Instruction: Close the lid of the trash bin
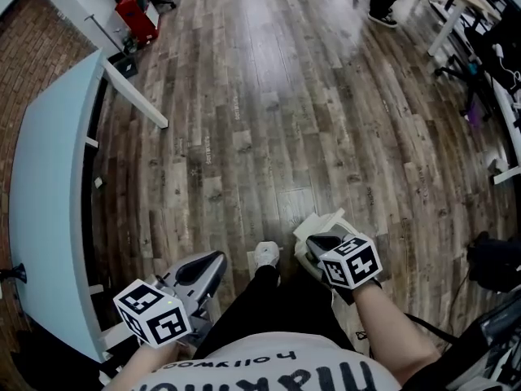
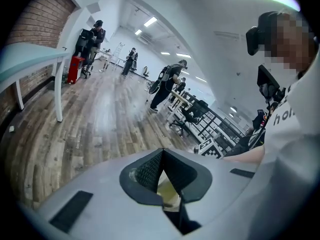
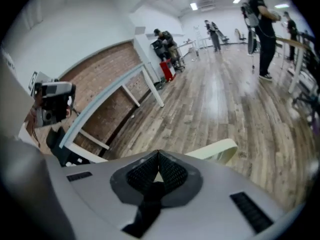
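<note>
Head view: left claw (image 1: 213, 261), right claw (image 1: 319, 241) pressed together; cream lid (image 1: 326, 221) beside right; wood floor (image 1: 285, 96) ahead

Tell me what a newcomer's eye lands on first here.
The checkered marker cubes on the left gripper and right gripper, low in the head view, both with jaws together. Then the broad wood floor ahead, the pale table at left, and a cream curved piece by the right gripper.

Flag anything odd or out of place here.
Nothing looks spilled or damaged. Both the left gripper and right gripper are shut and empty above the wood floor. Only a cream piece shows beside the right one.
</note>
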Available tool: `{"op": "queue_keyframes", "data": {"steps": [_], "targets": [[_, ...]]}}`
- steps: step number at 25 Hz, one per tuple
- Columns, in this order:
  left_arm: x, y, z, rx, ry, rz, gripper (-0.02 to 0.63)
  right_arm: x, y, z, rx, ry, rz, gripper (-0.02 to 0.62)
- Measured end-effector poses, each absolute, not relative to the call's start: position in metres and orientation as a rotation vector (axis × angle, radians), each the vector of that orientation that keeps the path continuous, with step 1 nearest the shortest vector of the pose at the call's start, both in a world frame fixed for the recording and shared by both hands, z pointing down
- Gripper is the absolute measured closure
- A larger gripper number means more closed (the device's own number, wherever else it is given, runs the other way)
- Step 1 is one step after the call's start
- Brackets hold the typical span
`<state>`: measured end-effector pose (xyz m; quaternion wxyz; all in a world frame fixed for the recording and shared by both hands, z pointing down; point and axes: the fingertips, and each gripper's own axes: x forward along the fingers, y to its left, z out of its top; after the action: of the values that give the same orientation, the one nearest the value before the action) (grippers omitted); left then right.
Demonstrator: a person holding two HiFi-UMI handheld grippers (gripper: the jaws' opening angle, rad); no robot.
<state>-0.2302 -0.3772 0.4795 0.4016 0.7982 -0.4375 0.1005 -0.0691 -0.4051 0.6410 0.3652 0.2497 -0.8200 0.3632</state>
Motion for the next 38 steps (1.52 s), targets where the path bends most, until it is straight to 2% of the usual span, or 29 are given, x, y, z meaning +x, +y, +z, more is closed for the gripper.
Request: {"op": "queue_keyframes", "data": {"steps": [5, 9, 15, 20, 24, 38], "targets": [[-0.216, -0.372, 0.479, 2.038, -1.06, 0.273, 0.6, -0.038, -0.385, 0.647, 0.742, -2.073, 1.122, 0.586], [-0.202, -0.366, 0.48, 2.048, -1.041, 0.284, 0.6, -0.014, -0.372, 0.648, 0.773, -2.077, 1.044, 0.586], [-0.201, -0.364, 0.481, 2.066, -1.044, 0.307, 0.6, -0.05, -0.426, 0.632, 0.758, -2.195, 0.759, 0.586], [-0.214, -0.365, 0.475, 2.057, -1.094, 0.299, 0.6, -0.057, -0.429, 0.648, 0.704, -2.118, 0.715, 0.586], [-0.215, -0.365, 0.473, 2.048, -1.119, 0.284, 0.6, -0.031, -0.4, 0.657, 0.674, -2.057, 0.674, 0.586], [-0.169, -0.353, 0.486, 2.061, -1.049, 0.37, 0.6, 0.055, -0.324, 0.719, 0.743, -1.896, 0.831, 0.586]]}}
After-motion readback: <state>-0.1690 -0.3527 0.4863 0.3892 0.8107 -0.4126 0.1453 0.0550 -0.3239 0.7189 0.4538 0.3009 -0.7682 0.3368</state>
